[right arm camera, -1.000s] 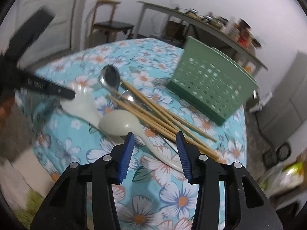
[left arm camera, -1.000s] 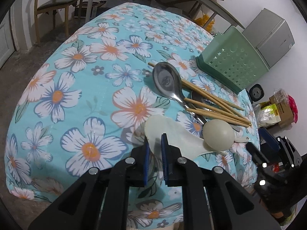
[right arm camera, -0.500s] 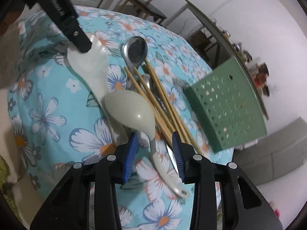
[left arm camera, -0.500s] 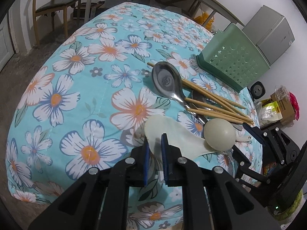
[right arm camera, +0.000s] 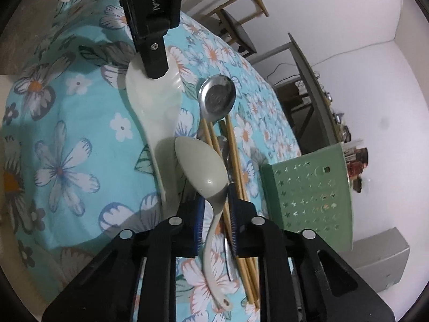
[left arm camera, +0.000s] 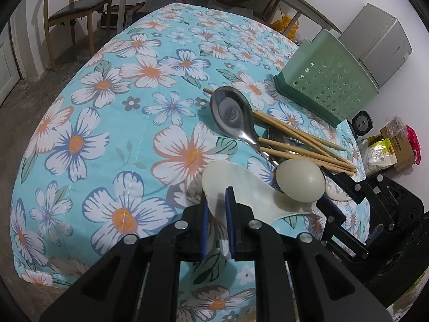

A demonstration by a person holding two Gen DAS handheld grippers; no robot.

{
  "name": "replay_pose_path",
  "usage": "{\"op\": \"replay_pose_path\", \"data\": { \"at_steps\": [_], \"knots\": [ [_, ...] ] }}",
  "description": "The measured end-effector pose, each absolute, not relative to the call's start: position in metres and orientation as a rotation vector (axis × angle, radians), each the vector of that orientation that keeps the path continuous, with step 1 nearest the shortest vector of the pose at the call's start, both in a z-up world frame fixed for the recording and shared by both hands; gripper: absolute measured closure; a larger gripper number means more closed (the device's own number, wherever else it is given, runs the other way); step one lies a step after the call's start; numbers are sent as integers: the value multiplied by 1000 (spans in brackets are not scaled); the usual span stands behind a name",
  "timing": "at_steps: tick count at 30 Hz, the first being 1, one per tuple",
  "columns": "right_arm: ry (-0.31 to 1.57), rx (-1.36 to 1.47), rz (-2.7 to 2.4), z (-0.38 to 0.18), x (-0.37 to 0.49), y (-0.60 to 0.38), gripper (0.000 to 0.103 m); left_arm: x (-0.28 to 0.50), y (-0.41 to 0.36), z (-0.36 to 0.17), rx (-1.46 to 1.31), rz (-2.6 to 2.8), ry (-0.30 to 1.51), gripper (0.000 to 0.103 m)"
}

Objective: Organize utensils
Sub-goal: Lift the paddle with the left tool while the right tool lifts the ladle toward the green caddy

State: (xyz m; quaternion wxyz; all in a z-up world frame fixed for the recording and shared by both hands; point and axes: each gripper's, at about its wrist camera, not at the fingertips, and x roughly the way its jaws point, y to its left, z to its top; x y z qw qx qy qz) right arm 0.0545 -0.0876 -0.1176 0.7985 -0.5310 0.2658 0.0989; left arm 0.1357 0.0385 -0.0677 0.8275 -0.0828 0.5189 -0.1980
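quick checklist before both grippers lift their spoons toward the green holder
1. Left gripper gripped on the flat white rice paddle: ok, jaws clamp its broad end.
2. Right gripper on the cream spoon: not ok yet, jaws closing around its neck.
3. Cream spoon free to rise: ok, its bowl lies on top of the paddle's handle.
4. Chopsticks clear of the right jaws: cannot tell, they run close beside the spoon neck.
5. Green utensil holder ready: not ok, it lies tipped on its side.
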Motion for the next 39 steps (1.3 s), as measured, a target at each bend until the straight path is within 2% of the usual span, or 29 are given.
{"op": "replay_pose_path", "data": {
  "at_steps": [2,10,15,19,30,35,39],
  "knots": [
    [573,-1100,204,-112,57,-90,100,136,38,-67,-173,-418,1099,92],
    [612,-753,147,-65,66,-116,100,130,37,-53,-184,-429,1029,94],
    [619,-416,101,-21,68,-154,100,119,38,-30,-180,-450,939,98],
    [594,-208,84,4,68,-183,100,112,40,-2,-177,-476,848,101],
    [419,108,96,69,73,-250,100,121,27,115,-91,-520,512,102],
    [320,214,120,98,90,-283,100,143,-3,165,-11,-511,331,102],
    [272,287,157,108,106,-308,100,169,-38,180,81,-502,265,102]
  ]
}}
